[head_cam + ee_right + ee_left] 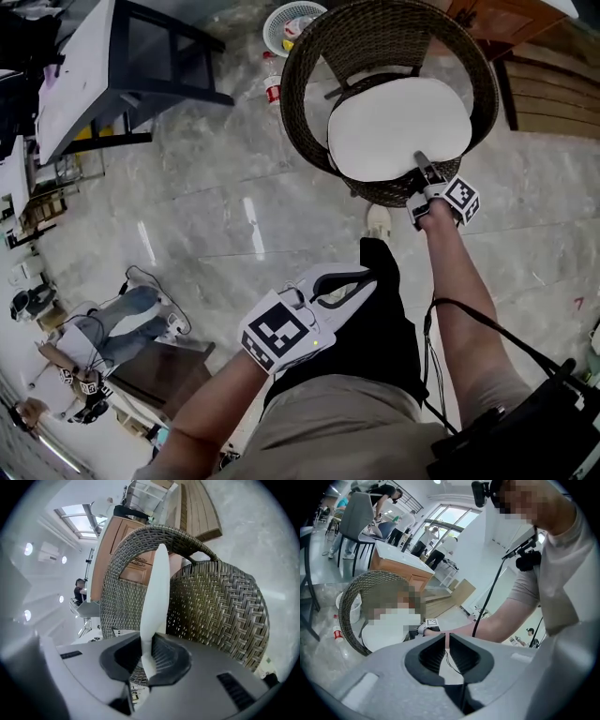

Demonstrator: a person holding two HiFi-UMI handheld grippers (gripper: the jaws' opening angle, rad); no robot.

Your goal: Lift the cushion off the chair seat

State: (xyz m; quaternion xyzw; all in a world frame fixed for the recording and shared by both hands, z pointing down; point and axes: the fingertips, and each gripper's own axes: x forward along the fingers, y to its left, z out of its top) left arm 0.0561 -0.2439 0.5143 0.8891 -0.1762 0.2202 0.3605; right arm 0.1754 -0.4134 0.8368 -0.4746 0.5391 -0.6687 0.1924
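Note:
A round white cushion (398, 127) sits in the seat of a dark wicker tub chair (309, 75). My right gripper (427, 173) is shut on the cushion's near edge, with its marker cube just behind. The right gripper view shows the cushion (157, 588) edge-on, running up from between the pads of my right gripper (146, 651), the woven chair back (220, 606) behind it. My left gripper (349, 278) hangs low by my legs, well short of the chair, shut and holding nothing. Seen along my left gripper (447, 638), the chair (370, 581) and cushion (377, 634) lie ahead.
A white basket (292, 21) and a small bottle (273, 89) stand on the marble floor beyond the chair. A dark-framed table (112, 66) is at upper left, and wooden steps (553, 84) are at right. My shoe (379, 220) is at the chair's base. Other people stand at lower left.

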